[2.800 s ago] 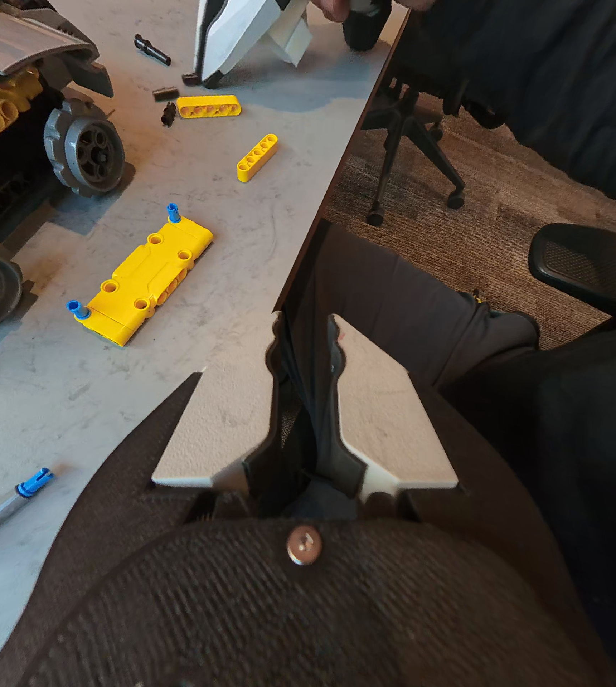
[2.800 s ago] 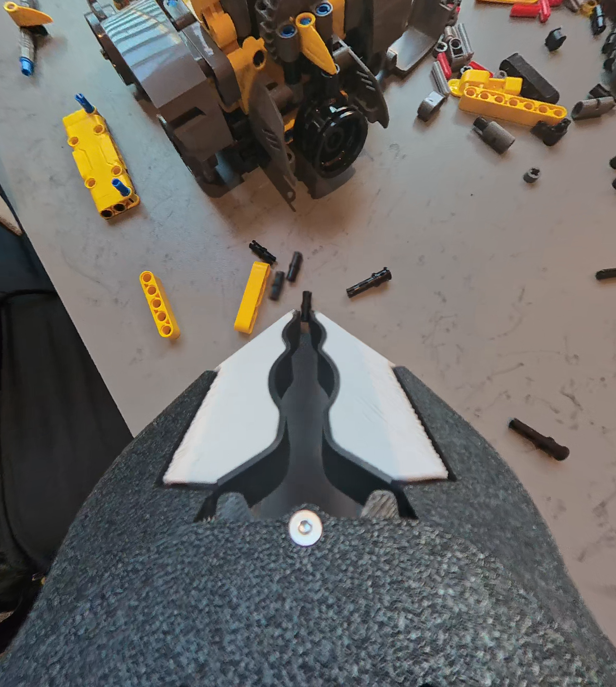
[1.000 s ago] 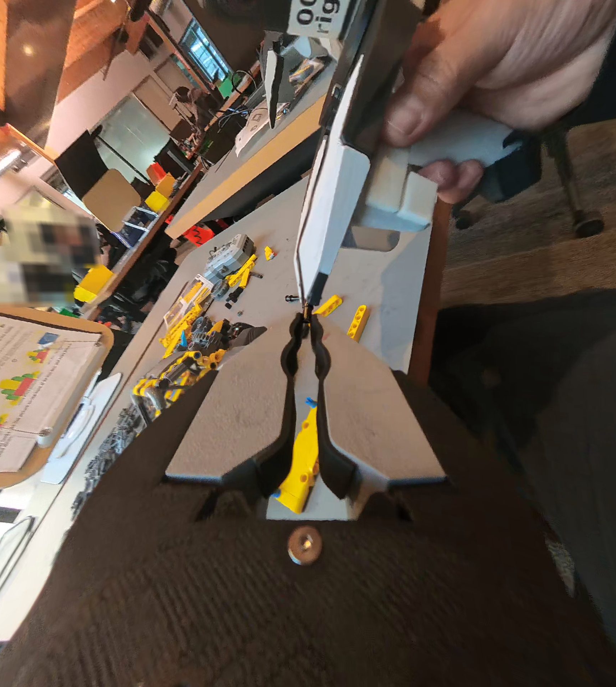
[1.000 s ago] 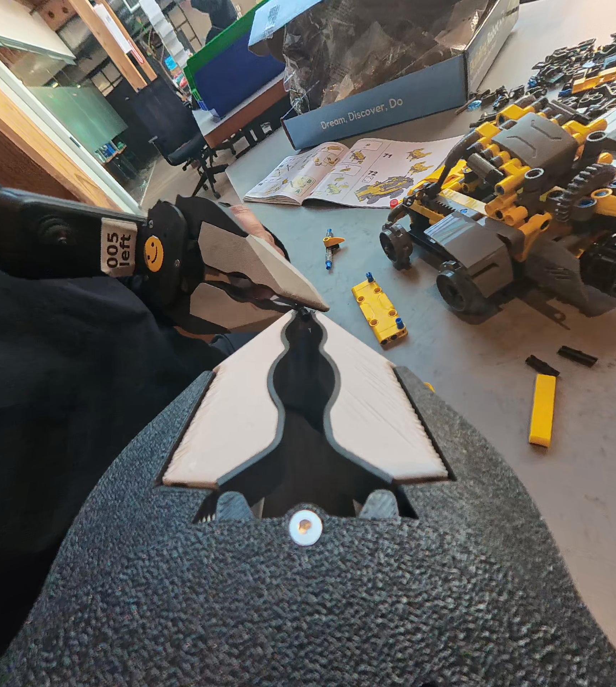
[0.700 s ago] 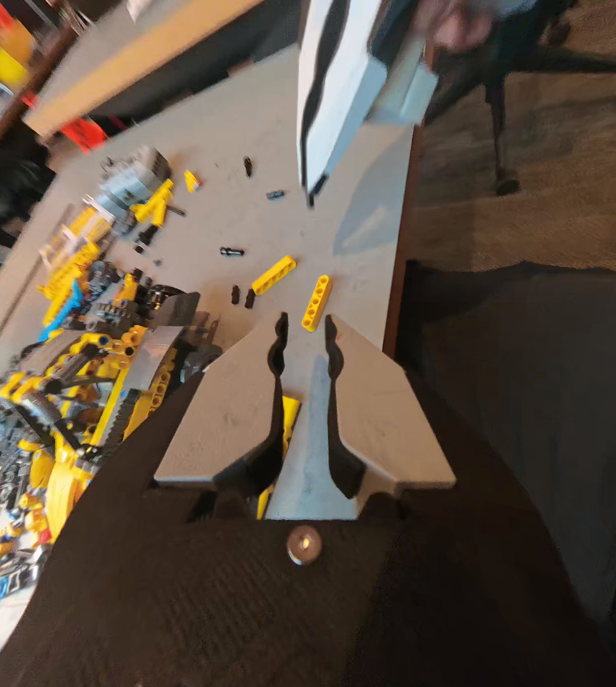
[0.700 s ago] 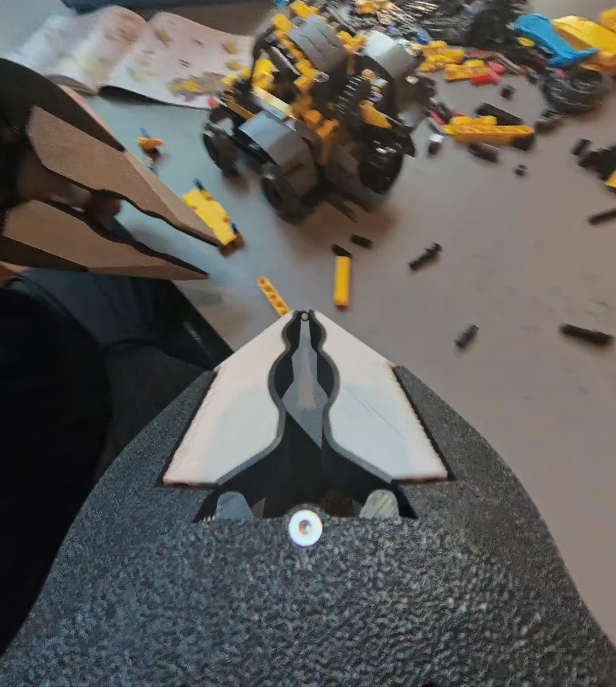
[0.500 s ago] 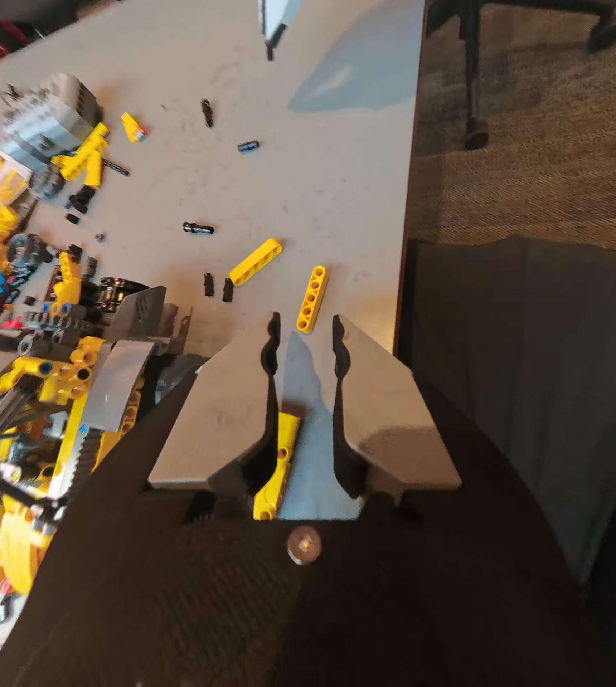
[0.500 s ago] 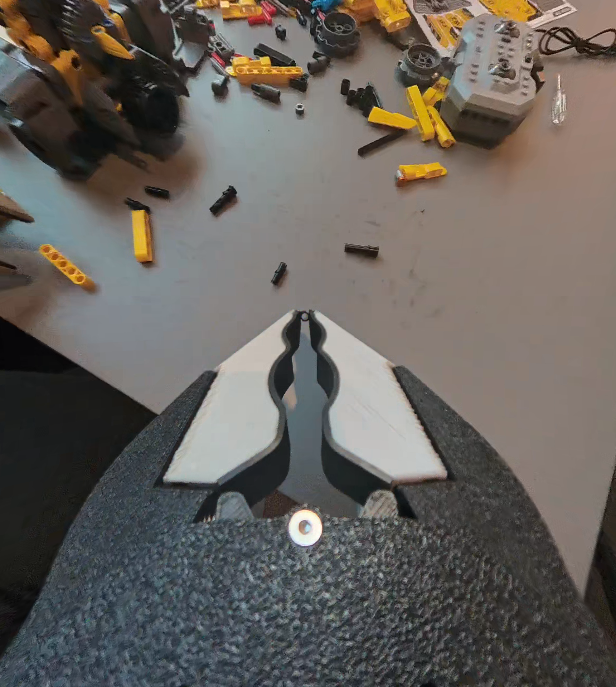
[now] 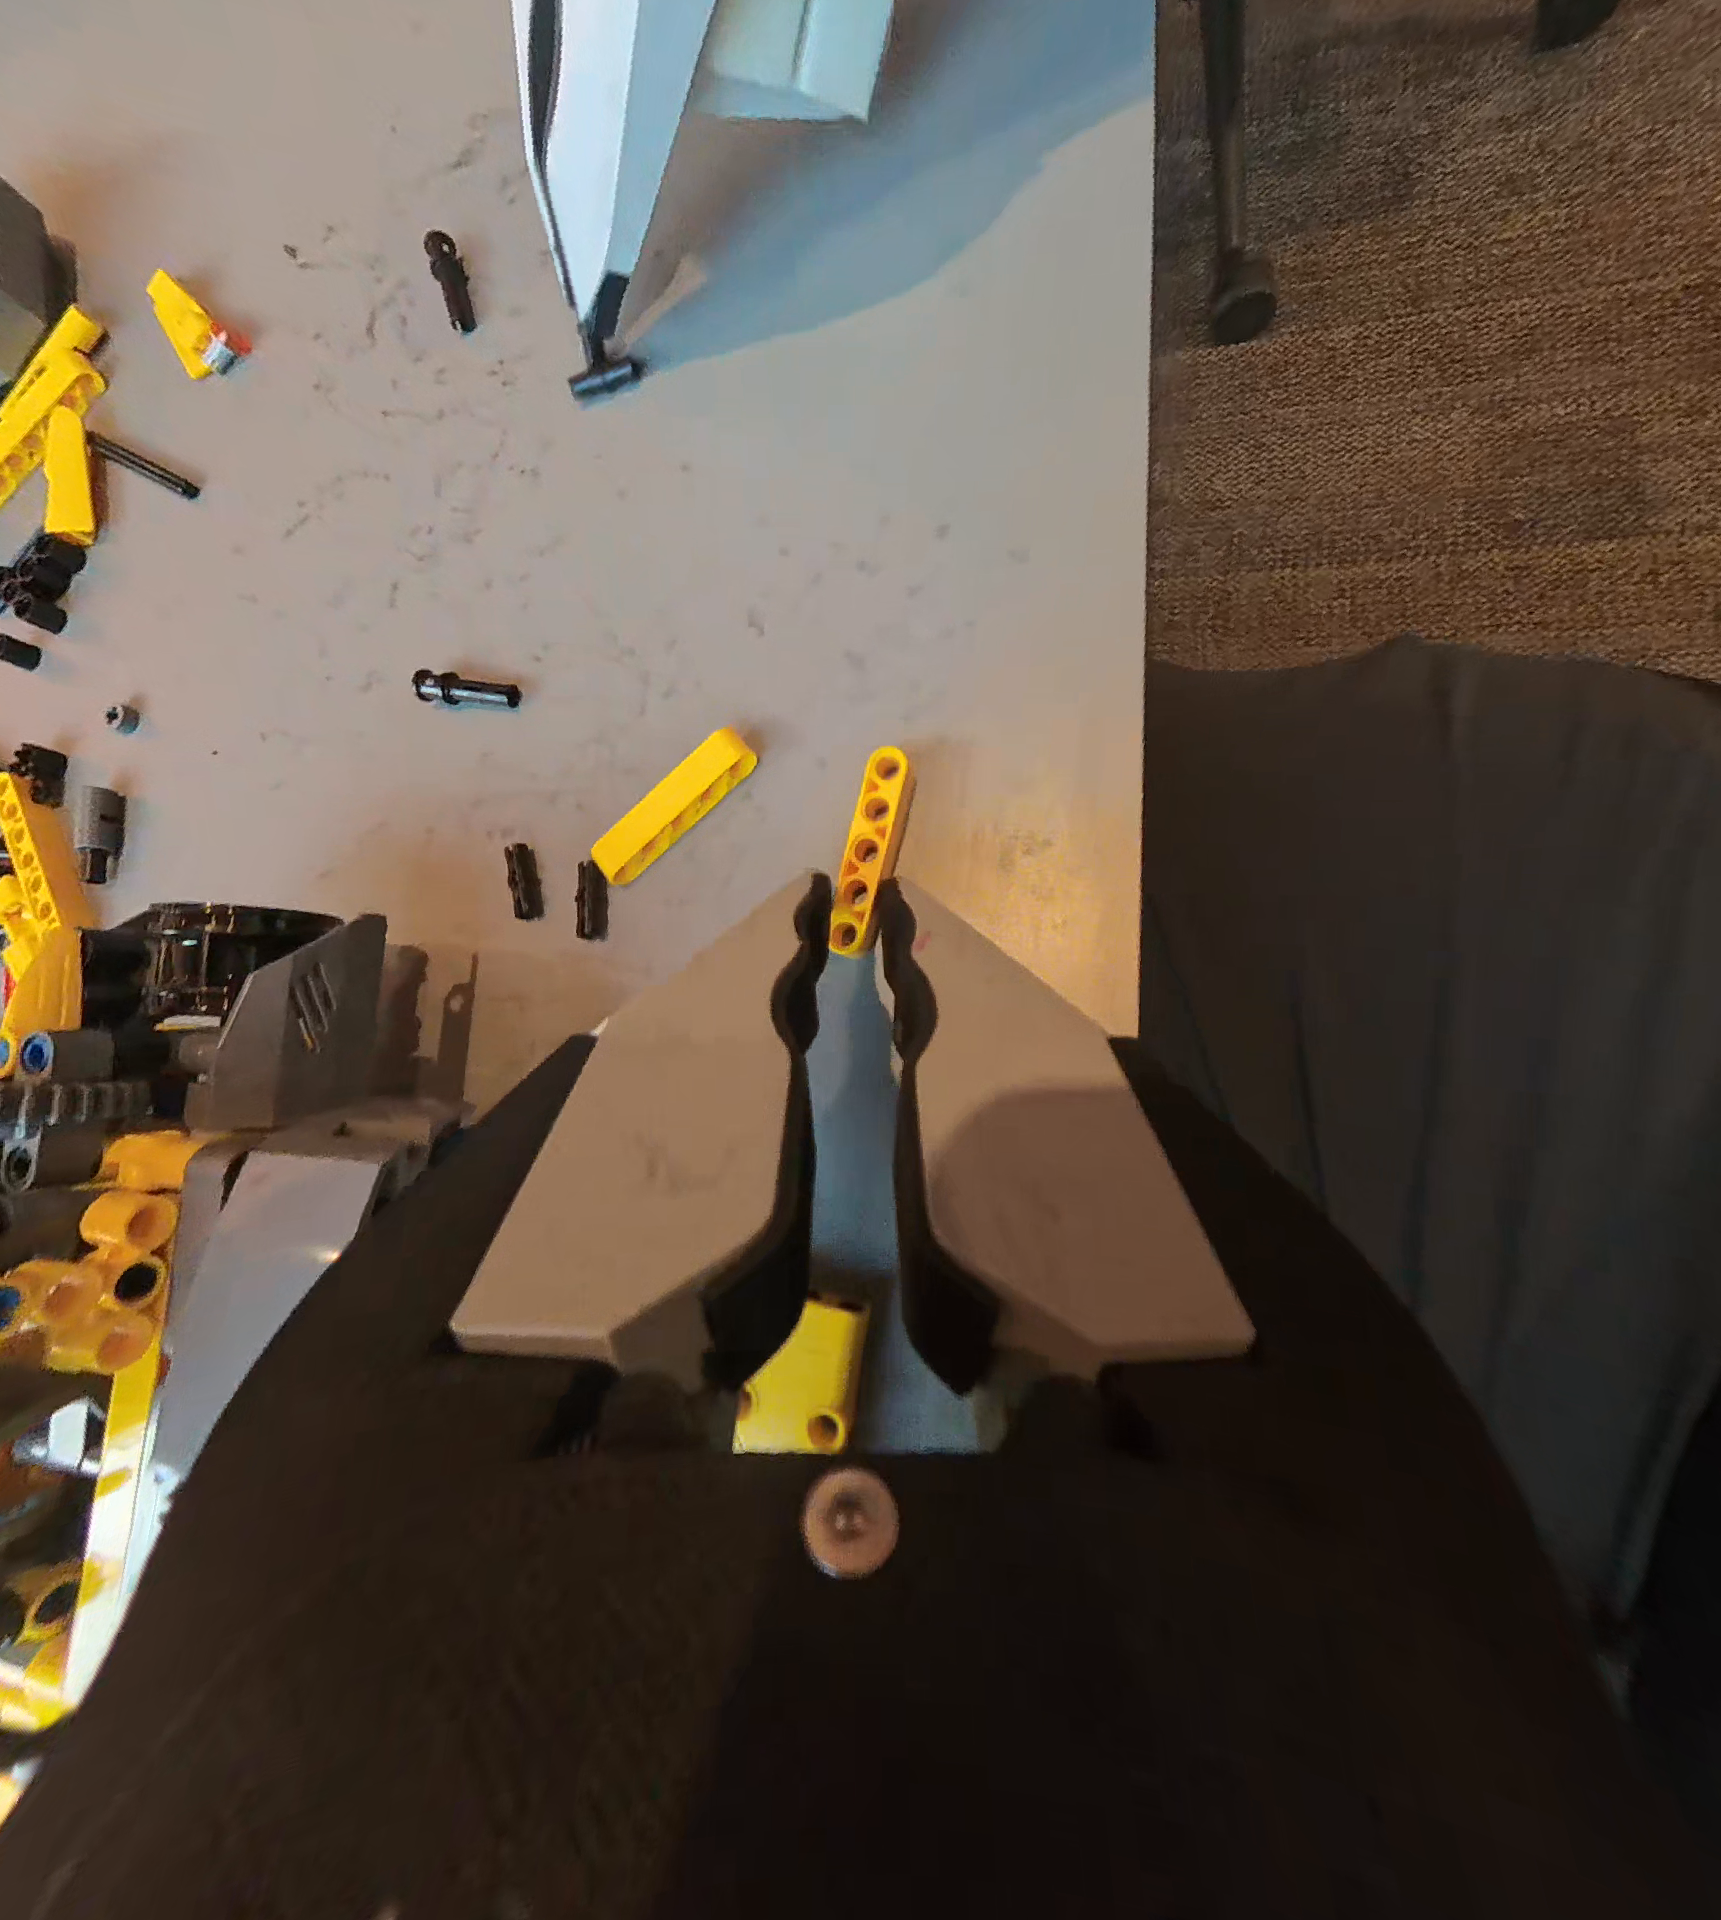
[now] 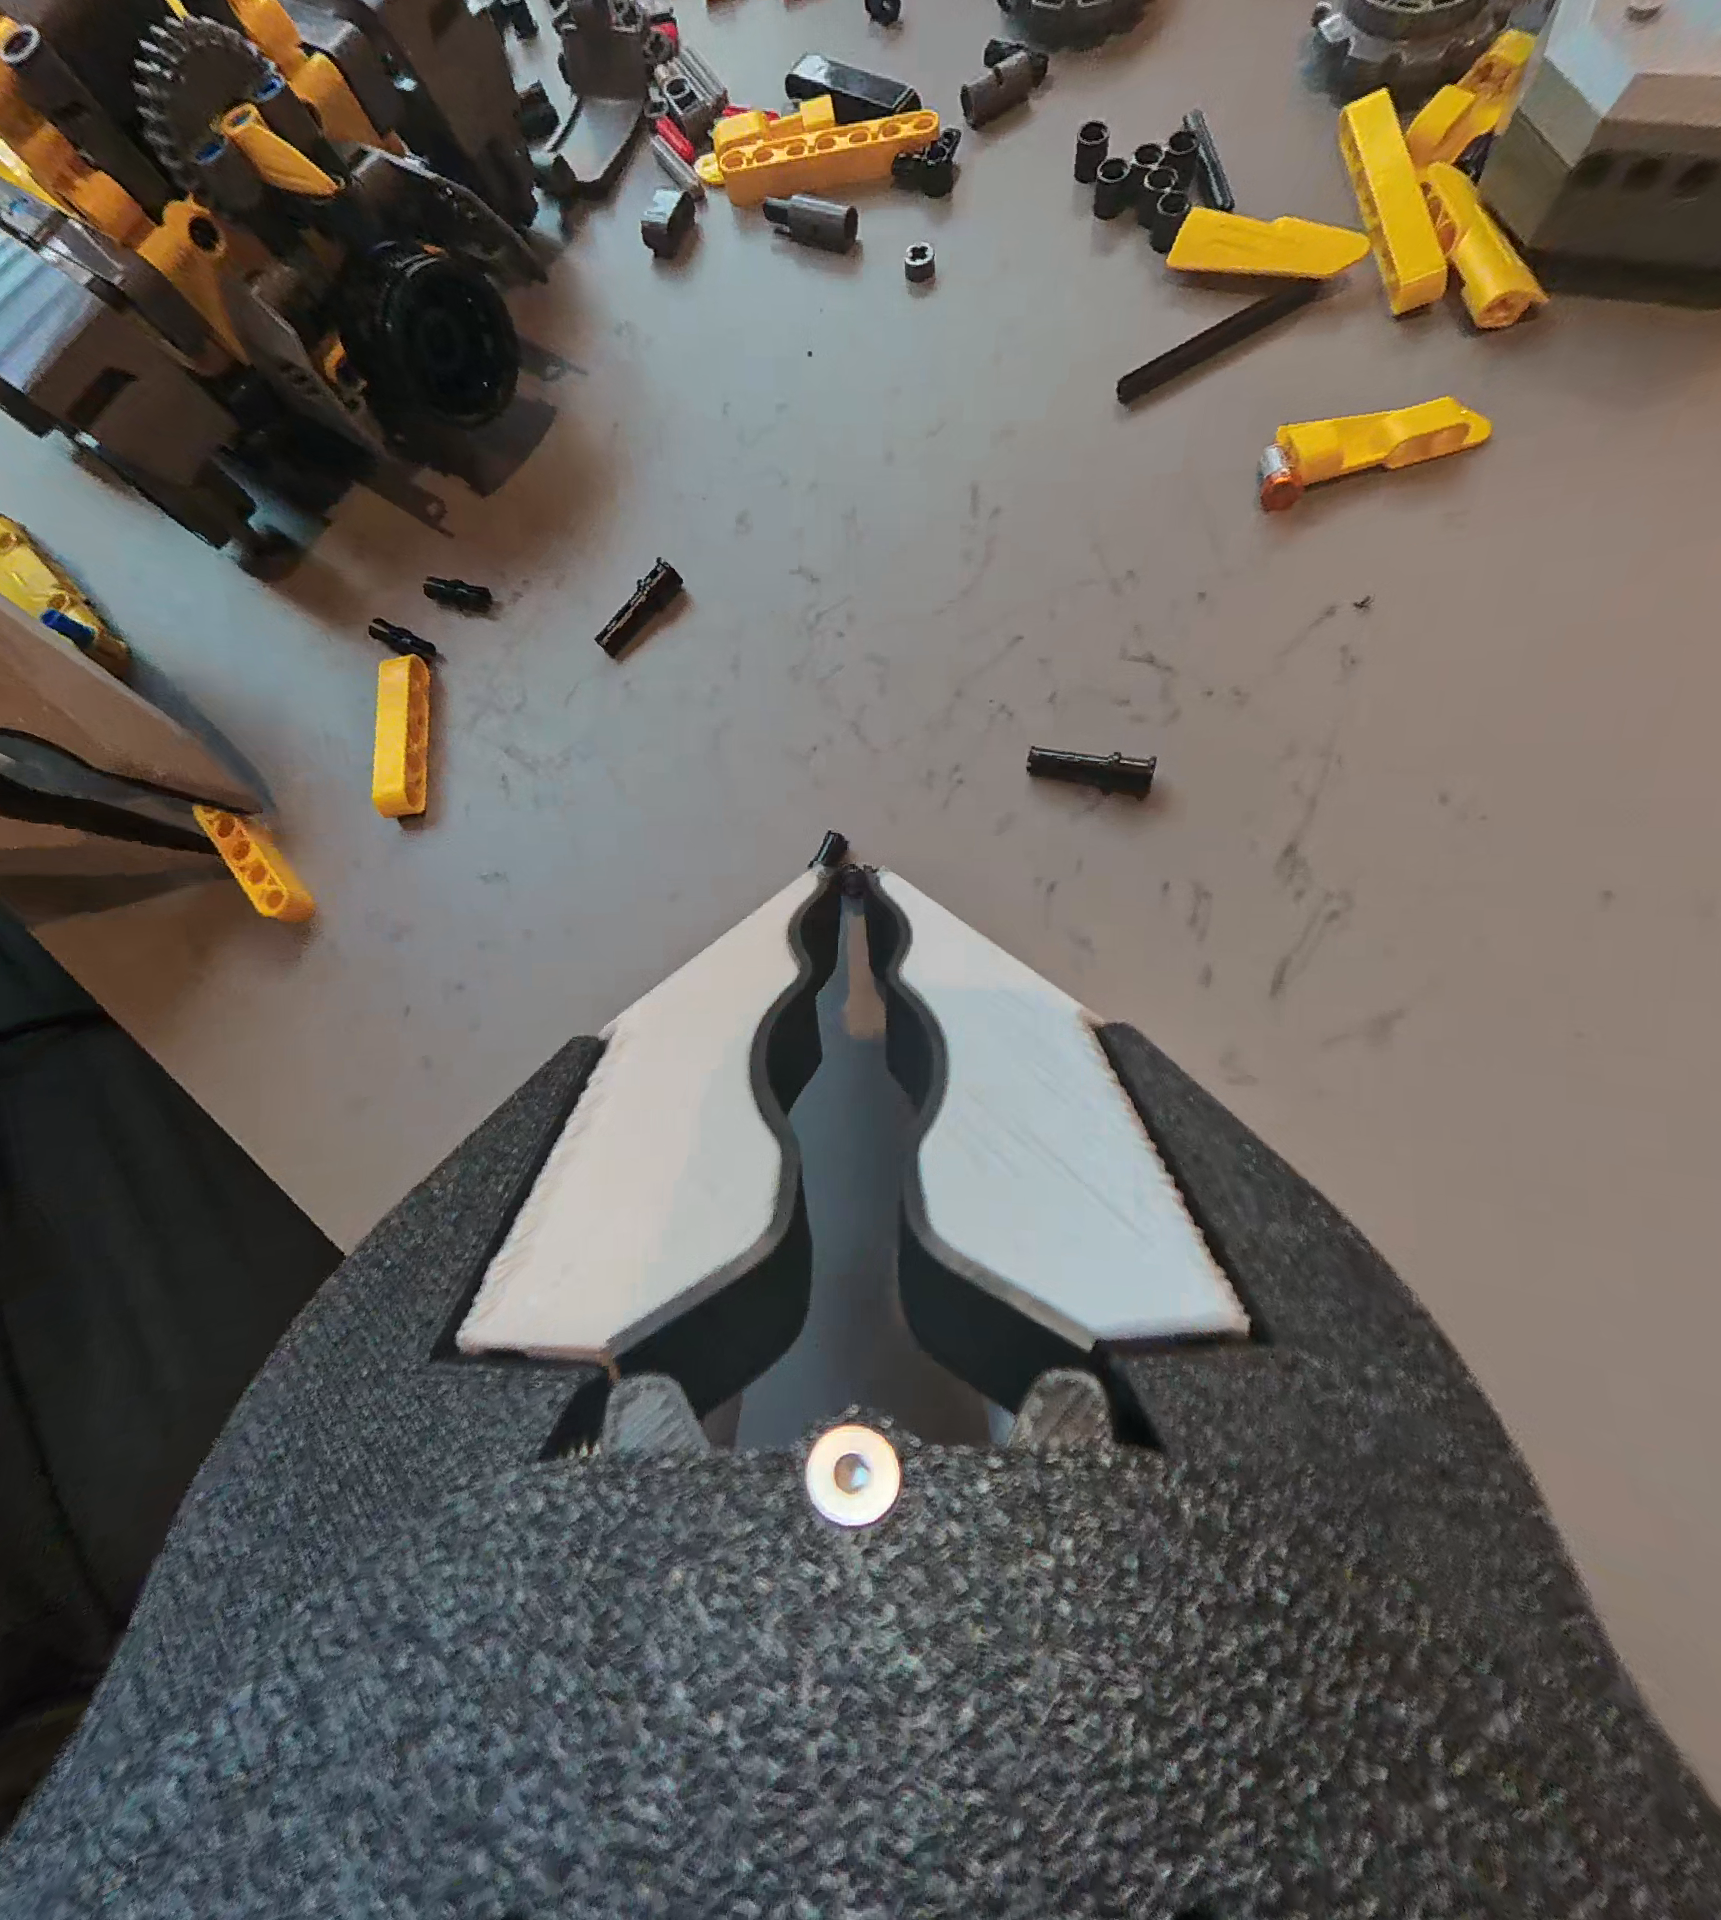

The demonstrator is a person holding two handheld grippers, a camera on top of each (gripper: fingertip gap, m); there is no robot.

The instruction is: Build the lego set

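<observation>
- Left claw [image 9: 848,894] released, its grey fingers [image 9: 669,1143] a narrow gap apart, low over the pale grey marbled table [image 9: 731,582] near the table's right edge.
- Short yellow plastic beam with a row of round holes [image 9: 871,847] lying flat on the table, its near end between the left claw's tips; cannot tell whether the tips touch it.
- Flat yellow plastic panel [image 9: 802,1382] on the table under the left claw, seen through the gap at the finger roots.
- Smooth yellow plastic beam lying on its side [image 9: 674,805] just left of the holed beam, with two small black plastic pins [image 9: 555,888] beside its near end.
- Part-built yellow and grey brick vehicle [image 9: 108,1195] at near left.
- Right claw [image 10: 851,878] clenched on a small black plastic pin [image 10: 828,850], which pokes out past the tips, tilted to the left, just above the table.
- Long black plastic pin with a collar [image 10: 1092,772] lying loose on the table, to the right of and beyond the right claw.
- Another black connector [image 10: 639,621] farther off to the left, near the vehicle's black wheel [image 10: 430,332].
- Scatter of yellow, black and grey brick parts [image 10: 1251,197] along the far side, beside a grey ribbed plastic block [image 10: 1666,177] at far right.
- Brown carpet [image 9: 1510,364] and a chair's castor [image 9: 1242,301] beyond the table's right edge.
</observation>
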